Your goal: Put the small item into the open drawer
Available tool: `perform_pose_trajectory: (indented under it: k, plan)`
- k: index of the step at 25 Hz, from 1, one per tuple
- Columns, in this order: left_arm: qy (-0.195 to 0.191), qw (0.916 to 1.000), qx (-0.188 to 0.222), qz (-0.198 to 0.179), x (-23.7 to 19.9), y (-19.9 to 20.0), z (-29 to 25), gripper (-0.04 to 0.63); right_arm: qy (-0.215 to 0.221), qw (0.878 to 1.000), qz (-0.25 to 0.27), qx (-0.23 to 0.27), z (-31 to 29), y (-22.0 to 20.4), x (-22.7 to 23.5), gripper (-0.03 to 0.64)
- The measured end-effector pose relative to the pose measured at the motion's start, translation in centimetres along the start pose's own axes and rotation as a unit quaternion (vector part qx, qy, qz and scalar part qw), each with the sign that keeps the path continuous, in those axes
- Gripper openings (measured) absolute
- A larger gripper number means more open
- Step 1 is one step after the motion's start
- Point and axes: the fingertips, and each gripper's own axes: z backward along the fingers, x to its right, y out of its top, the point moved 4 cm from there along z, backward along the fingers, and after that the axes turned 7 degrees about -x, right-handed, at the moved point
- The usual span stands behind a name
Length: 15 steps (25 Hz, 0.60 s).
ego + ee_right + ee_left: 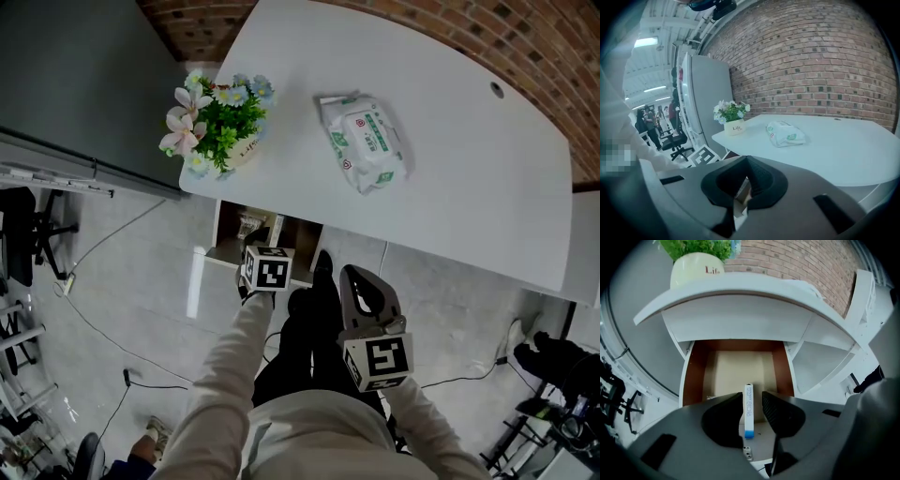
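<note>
The open drawer (738, 369), at 9 o'clock in the head view and tucked under the worktop (469, 187), faced your left hand-held gripper (751, 403). You held that gripper over the drawer's mouth, evidently to deliver into it. Its jaws stood apart. The small item (748, 409), a slim white box with a blue end, lay lengthwise between them, against the jaw on the view's left and clear of the other, so unclamped. Whether it rested on the drawer floor could not be determined.

Your right hand-held gripper (747, 161), at 5 o'clock, sat near your body with jaws closed on nothing, in my judgement simply out of the way.

The room showed a brick wall (525, 56) at 2 o'clock and a pale floor (141, 281) with cables at 8 o'clock. The white worktop carried a packet of wipes (364, 141) at 1 o'clock and potted flowers (217, 117) at 11 o'clock.
</note>
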Motion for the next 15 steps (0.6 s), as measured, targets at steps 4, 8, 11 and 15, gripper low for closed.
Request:
perform_pose_trajectory:
  k: [4,8,11,15]
  plan:
    - [0.003,0.9994,0.035,0.006,0.0,0.9,2.9,0.123,0.001,1.000,0.001,0.005,0.5,0.1,-0.4,0.026]
    - [0.008,0.9985,0.054,-0.007,0.3,1.2,5.1,0.112,0.003,1.000,0.003,0.011,1.1,0.1,-1.0,0.026]
    - [0.007,0.9974,0.071,-0.005,0.5,1.2,6.9,0.103,0.005,1.000,0.006,0.018,1.6,0.2,-1.5,0.026]
    - [0.005,0.9949,0.100,-0.002,0.7,1.4,9.7,0.092,0.005,1.000,0.003,0.027,2.3,0.4,-1.7,0.026]
